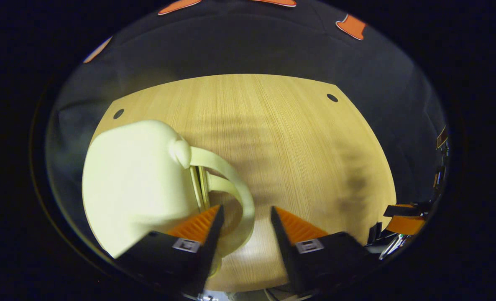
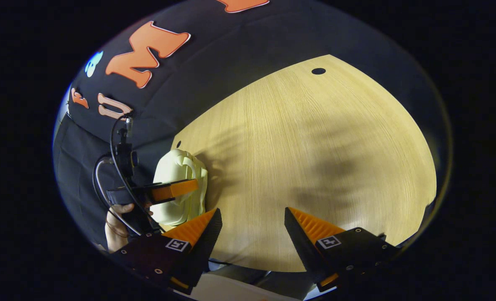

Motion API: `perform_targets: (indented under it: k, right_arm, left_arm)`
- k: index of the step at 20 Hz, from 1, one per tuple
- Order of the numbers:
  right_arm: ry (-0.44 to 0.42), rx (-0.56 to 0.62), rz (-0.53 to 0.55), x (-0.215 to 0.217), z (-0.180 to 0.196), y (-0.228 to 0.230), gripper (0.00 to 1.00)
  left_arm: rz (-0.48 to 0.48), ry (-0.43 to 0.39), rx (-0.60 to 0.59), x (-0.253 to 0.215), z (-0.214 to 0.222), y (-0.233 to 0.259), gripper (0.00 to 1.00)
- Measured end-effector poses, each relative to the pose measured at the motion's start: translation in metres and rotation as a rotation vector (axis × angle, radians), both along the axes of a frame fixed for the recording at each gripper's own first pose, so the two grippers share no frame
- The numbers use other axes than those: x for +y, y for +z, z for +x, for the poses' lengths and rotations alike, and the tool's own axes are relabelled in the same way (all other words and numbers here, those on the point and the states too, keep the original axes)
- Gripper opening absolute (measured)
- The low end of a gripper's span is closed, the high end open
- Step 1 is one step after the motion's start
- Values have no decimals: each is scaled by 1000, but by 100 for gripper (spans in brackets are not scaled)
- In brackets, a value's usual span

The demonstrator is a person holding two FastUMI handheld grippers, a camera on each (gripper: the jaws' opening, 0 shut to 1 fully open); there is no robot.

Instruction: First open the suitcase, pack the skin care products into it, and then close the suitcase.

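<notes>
A small pale cream suitcase (image 1: 135, 184) lies on the wooden table (image 1: 281, 125) at the left of the left gripper view, its two shells together with a metal strip at the seam. Its curved handle (image 1: 237, 188) loops out to the right. My left gripper (image 1: 246, 209) is open, and the handle's loop passes between its fingers close to the left one. In the right gripper view the suitcase (image 2: 185, 167) sits far left, with the left gripper (image 2: 168, 190) and the hand (image 2: 116, 225) holding it. My right gripper (image 2: 252, 211) hangs open over bare table.
The table (image 2: 315, 146) has small dark holes near its far corners (image 1: 332, 98). Black cloth walls surround it. At the right edge of the left gripper view the right gripper (image 1: 402, 221) shows. A cable (image 2: 114, 167) trails from the left gripper.
</notes>
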State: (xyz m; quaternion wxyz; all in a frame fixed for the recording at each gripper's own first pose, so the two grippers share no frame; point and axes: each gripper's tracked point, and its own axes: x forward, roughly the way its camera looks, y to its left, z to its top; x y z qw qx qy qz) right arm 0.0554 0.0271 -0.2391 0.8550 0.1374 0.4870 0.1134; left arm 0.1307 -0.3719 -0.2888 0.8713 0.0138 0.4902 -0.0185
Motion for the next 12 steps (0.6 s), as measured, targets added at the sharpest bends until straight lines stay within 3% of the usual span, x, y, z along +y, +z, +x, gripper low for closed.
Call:
perform_targets:
  k: [1, 6, 8, 12]
  right_arm:
    - [7, -14, -30, -3, 3, 2, 96]
    - [47, -231, -158, -2, 42, 59, 95]
    - [68, -365, -220, -8, 48, 96, 96]
    - [109, -646, -367, 11, 67, 165, 96]
  left_arm:
    - [3, -3, -31, -9, -2, 14, 100]
    - [74, -5, -328, -37, 13, 111, 99]
    - [56, 10, -463, -20, -5, 109, 99]
    - [66, 45, -677, -30, 19, 125, 99]
